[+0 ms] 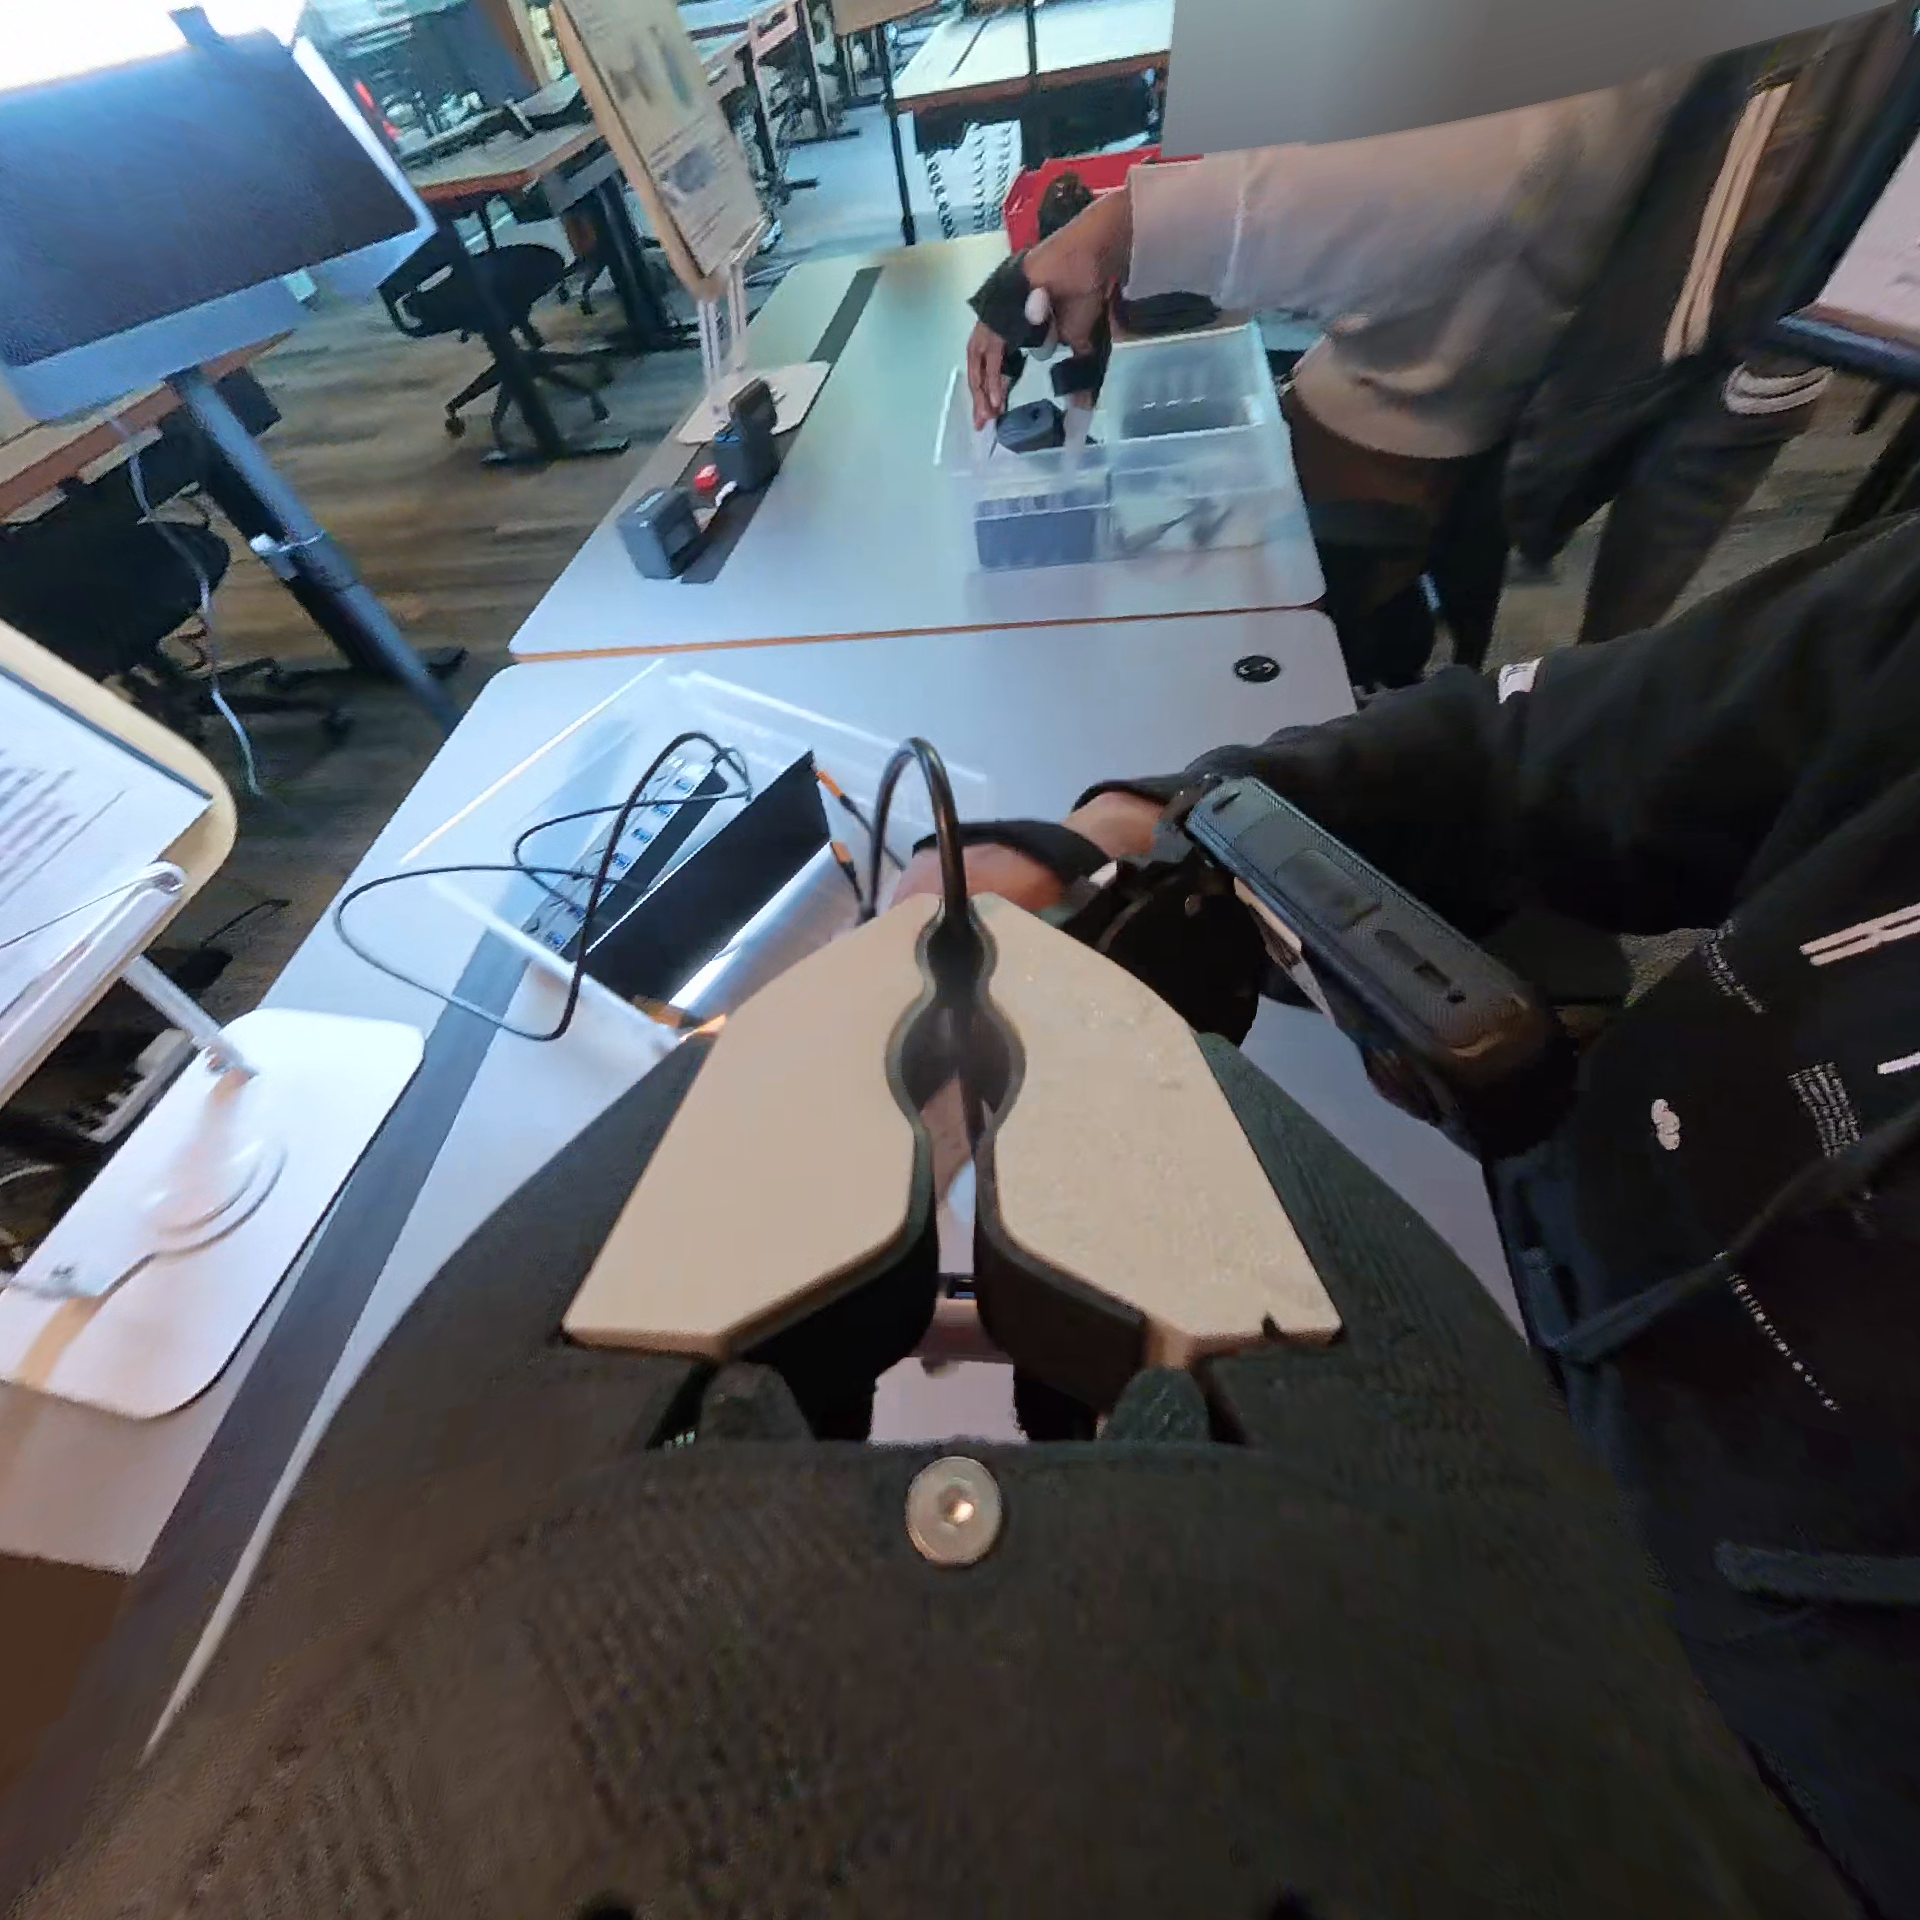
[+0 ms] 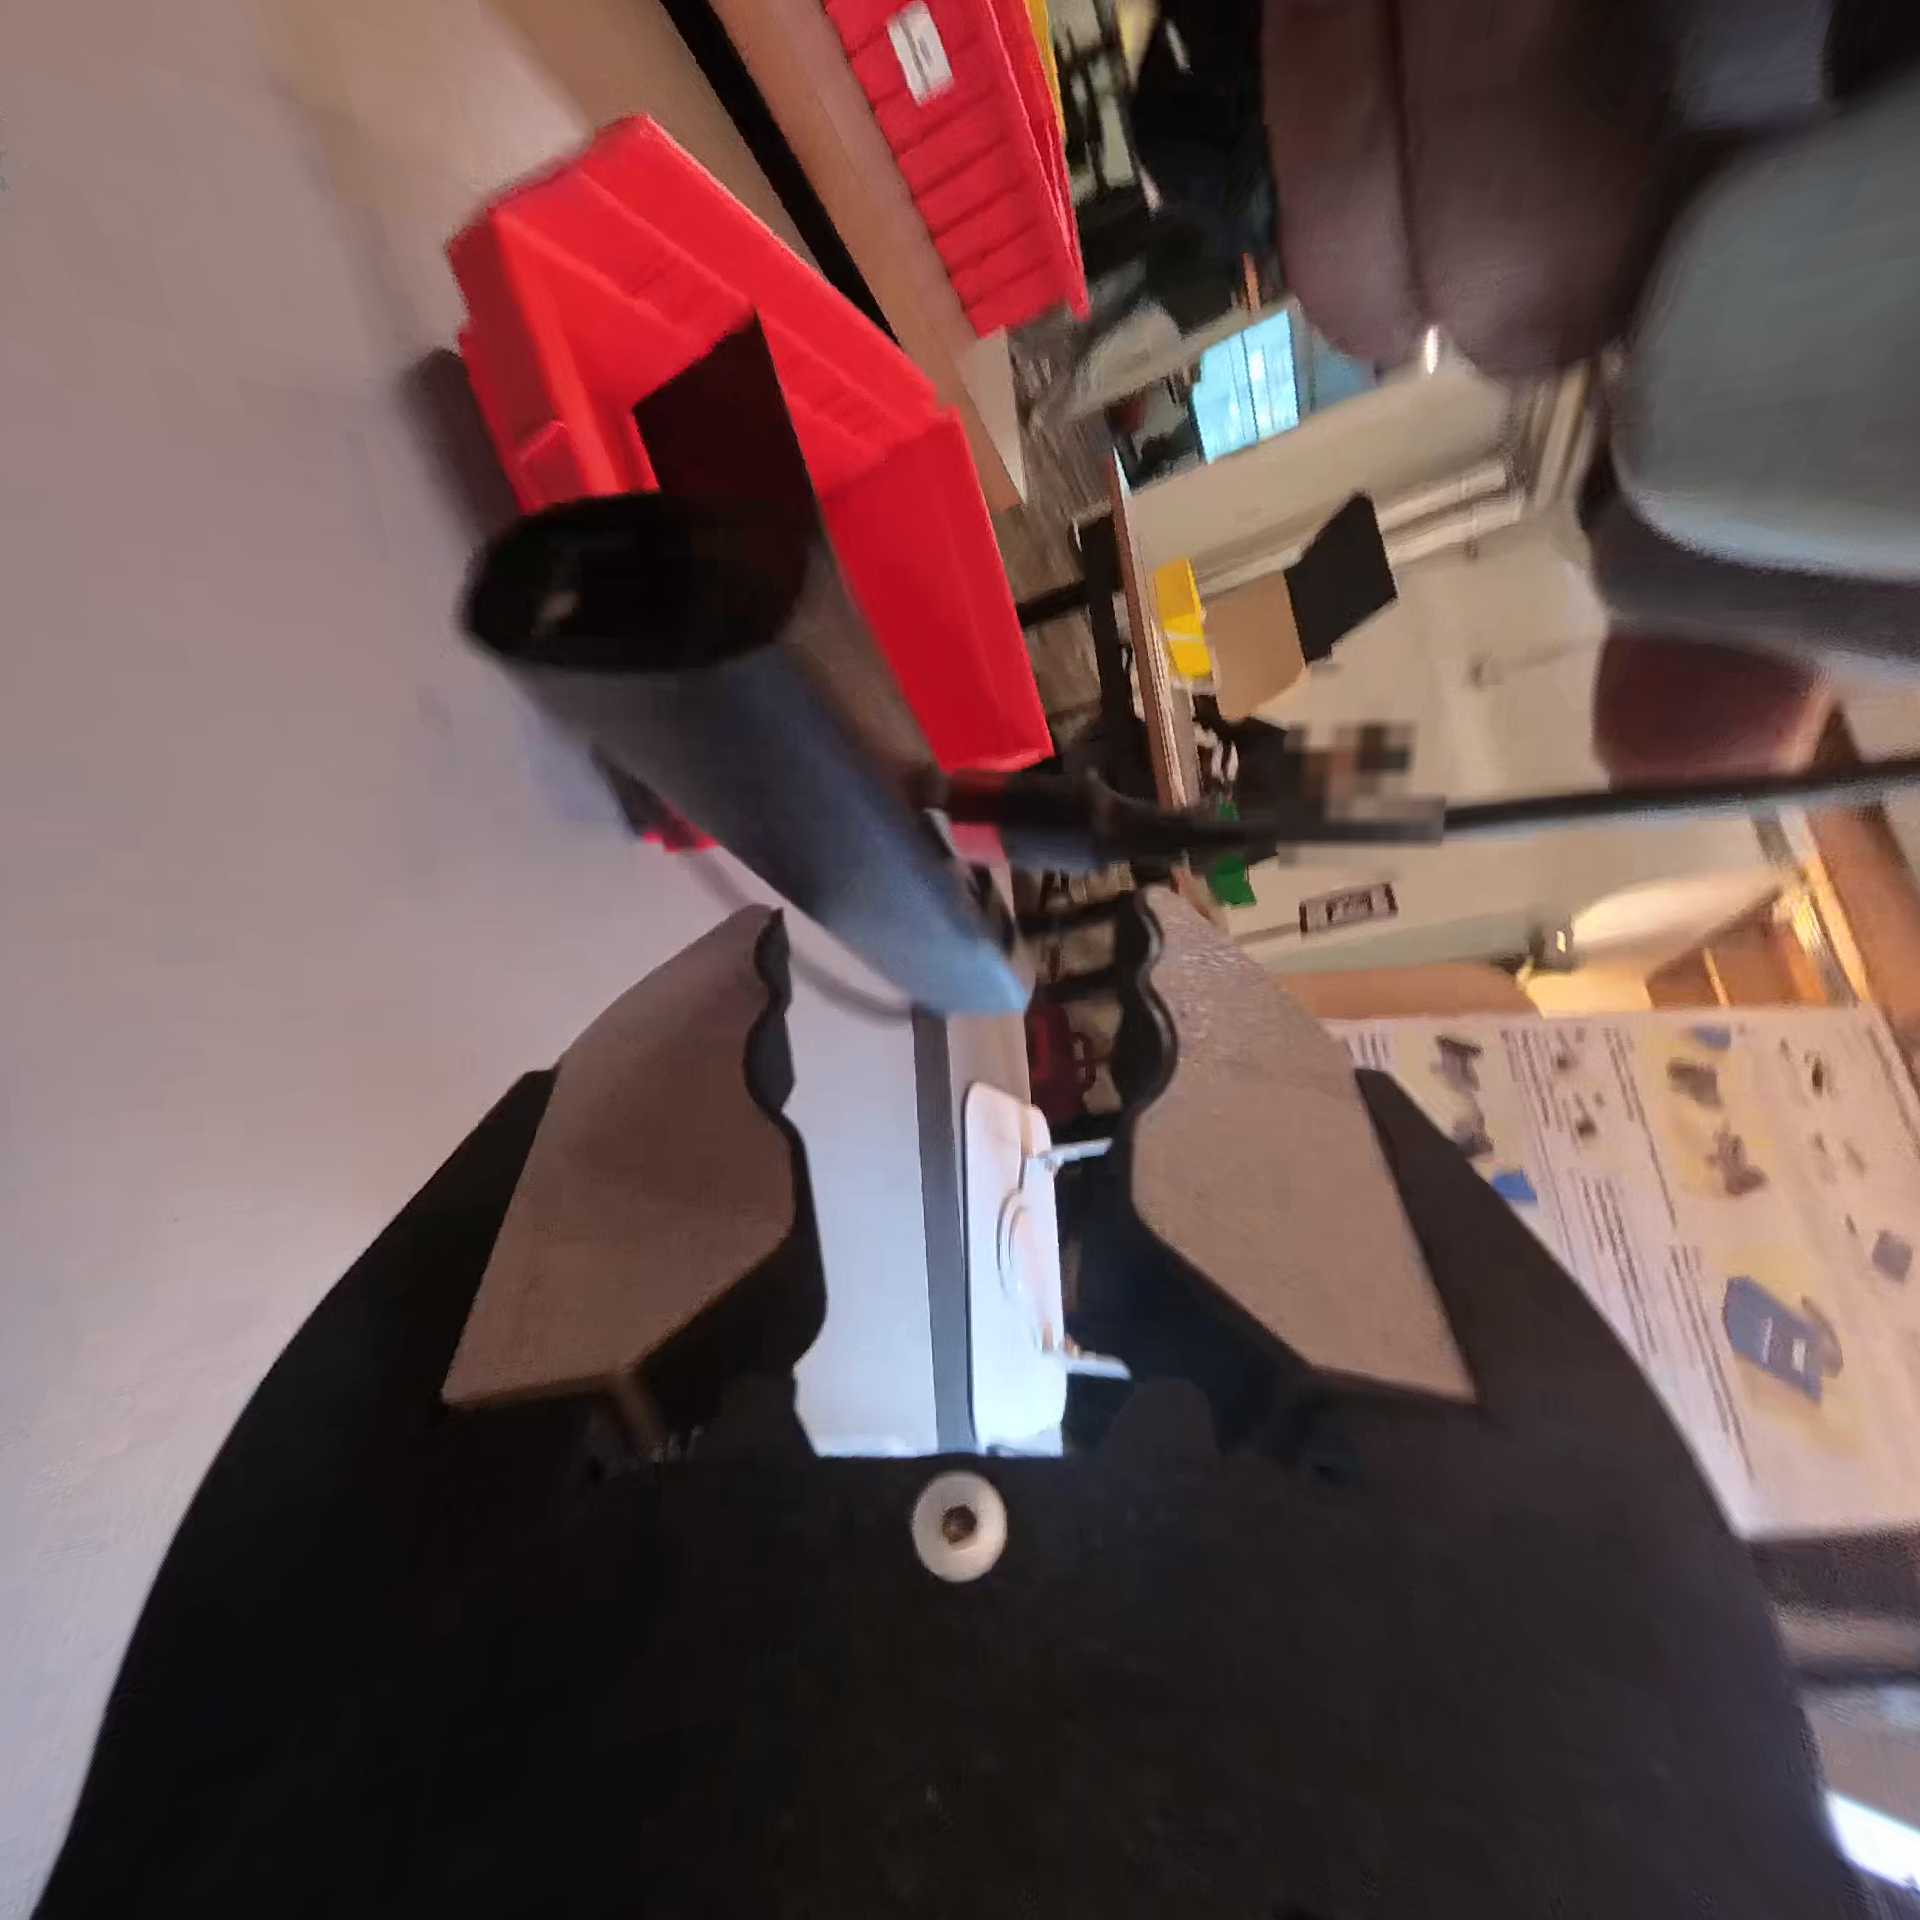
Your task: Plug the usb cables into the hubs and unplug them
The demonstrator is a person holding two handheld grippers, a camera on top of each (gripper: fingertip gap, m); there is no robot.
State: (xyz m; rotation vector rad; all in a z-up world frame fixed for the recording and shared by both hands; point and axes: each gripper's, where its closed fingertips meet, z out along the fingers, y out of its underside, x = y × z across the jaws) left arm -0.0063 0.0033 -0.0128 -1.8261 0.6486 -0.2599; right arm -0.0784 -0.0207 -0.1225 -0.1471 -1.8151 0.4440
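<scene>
Above the tabletop (image 1: 1039,717), the left hand-held gripper (image 1: 954,966) pinched a black cable (image 1: 940,821); the hub (image 1: 623,862) lay at ten o'clock. The right hand-held gripper (image 2: 956,966) gaped, empty. Align the plug squarely before pushing.

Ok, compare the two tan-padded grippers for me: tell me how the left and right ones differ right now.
The left gripper is shut on a thin black USB cable, its tan pads nearly meeting; the right gripper stands open with a wide gap and holds nothing. The left gripper is over the grey table beside the clear bin; the right gripper's view is rolled sideways, with a dark hub just ahead of its tips. Both share wavy-edged tan pads on black bodies.
</scene>
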